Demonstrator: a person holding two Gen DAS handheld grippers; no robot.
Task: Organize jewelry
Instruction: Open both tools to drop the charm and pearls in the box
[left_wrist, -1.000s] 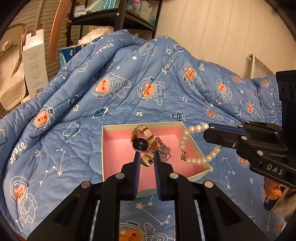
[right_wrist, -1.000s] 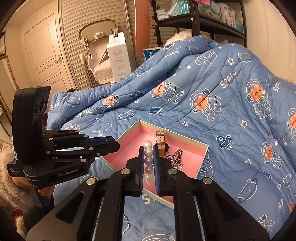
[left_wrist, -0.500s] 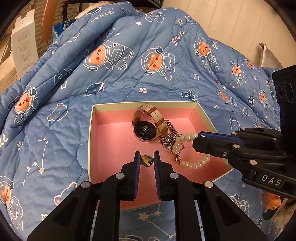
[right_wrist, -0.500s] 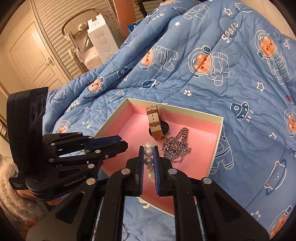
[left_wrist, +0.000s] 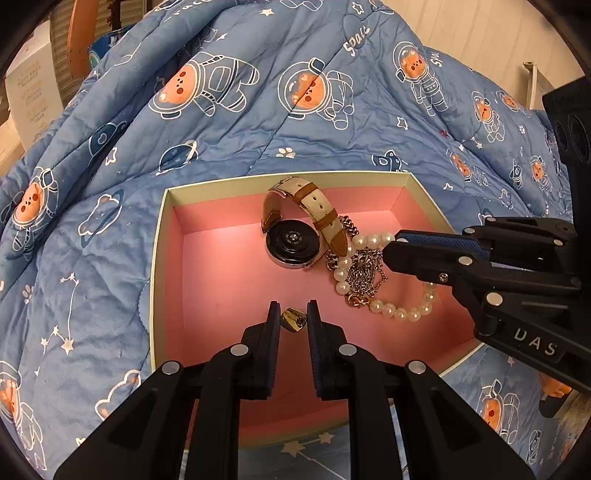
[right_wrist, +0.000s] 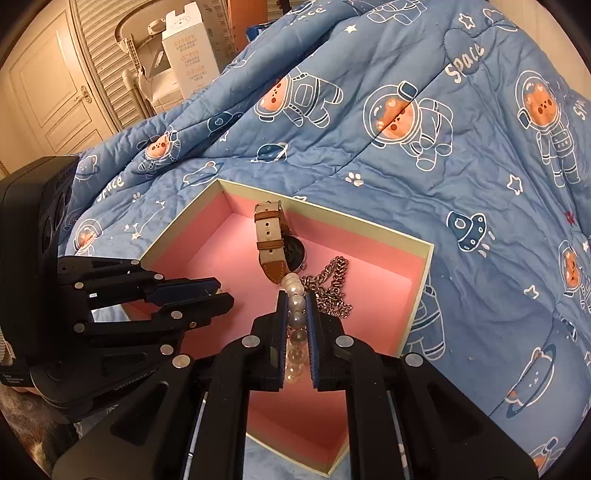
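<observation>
My left gripper (left_wrist: 291, 314) hovers over the near part of a pink-lined box (left_wrist: 162, 236), its fingers (left_wrist: 272, 325) set a little apart with a small gold ring (left_wrist: 293, 319) between them; the ring sits in the gap, and I cannot tell whether either pad touches it. My right gripper (right_wrist: 296, 306) reaches in from the box's right side, its fingers (right_wrist: 281, 314) pinching a pearl bracelet (right_wrist: 295, 317), several beads lined up in the narrow slot. In the left view the rest of that bracelet (left_wrist: 391, 310) curves in a loop onto the pink floor of the box.

The box lies on a bed covered by a blue quilt (left_wrist: 258, 122) printed with astronaut bears. Toward the far wall of the box a watch (left_wrist: 293, 242) lies with its round case showing its back and its tan and white strap arched over it. Just right of the watch, a silver chain (left_wrist: 364, 275) sits in a heap, touching the strap end and tangled under the pearls.
</observation>
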